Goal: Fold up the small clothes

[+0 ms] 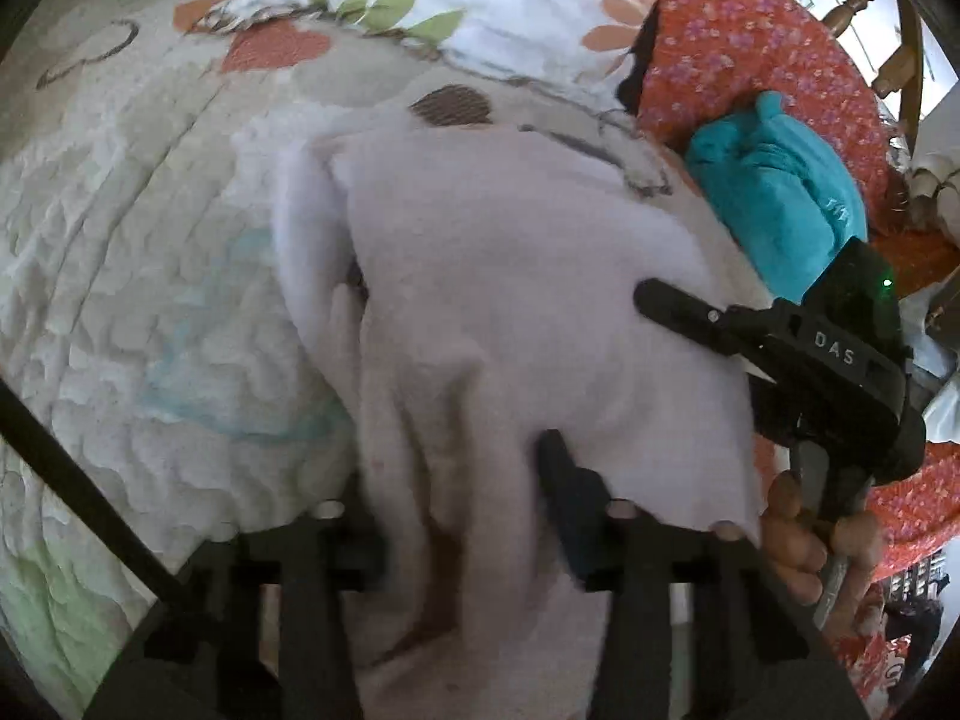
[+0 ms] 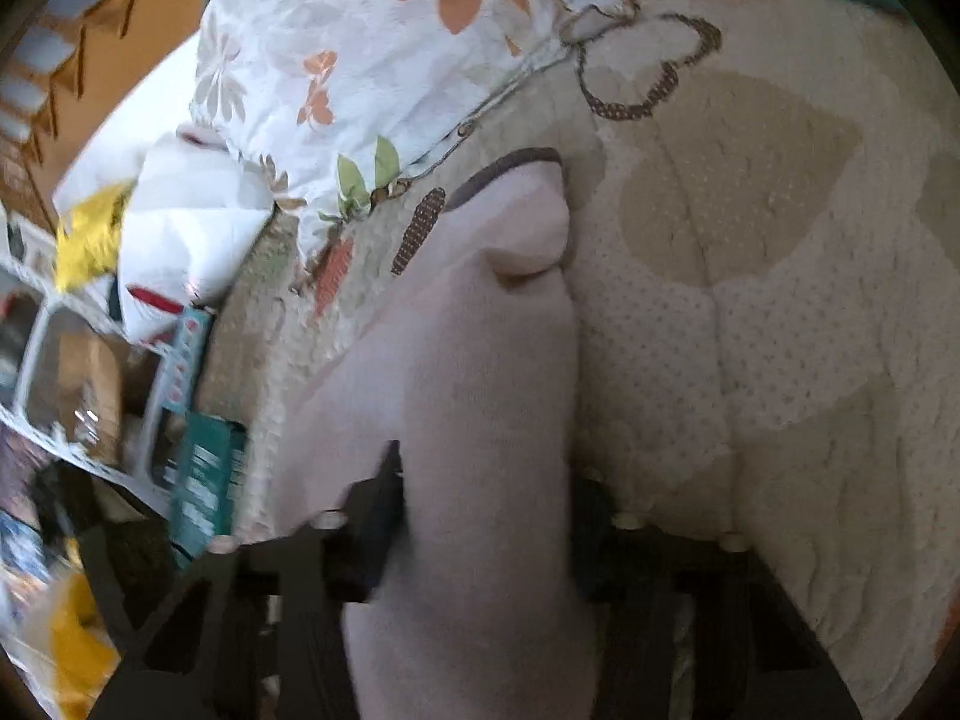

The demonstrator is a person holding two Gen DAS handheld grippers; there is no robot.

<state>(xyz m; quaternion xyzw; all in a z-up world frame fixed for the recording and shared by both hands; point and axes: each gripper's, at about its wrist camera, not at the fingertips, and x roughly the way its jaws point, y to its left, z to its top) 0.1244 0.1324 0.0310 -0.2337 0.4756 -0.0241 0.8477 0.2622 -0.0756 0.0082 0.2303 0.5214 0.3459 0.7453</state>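
Pale pink garment [image 1: 480,312] pinched in both claws (blurred), quilted bedspread [image 1: 150,300] beneath

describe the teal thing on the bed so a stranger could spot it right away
Start at the cream quilted bedspread and go to its edge by the orange flowered fabric. The folded teal cloth lies there, just past the pale pink garment. It is the only solid teal piece; its neighbours are pale or patterned.

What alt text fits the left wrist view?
A pale pink garment lies bunched on a quilted bedspread, with the left hand-held gripper closed on its near edge and the right hand-held gripper reaching in from the right, cloth between its fingers. A folded teal cloth sits behind, against an orange floral fabric.
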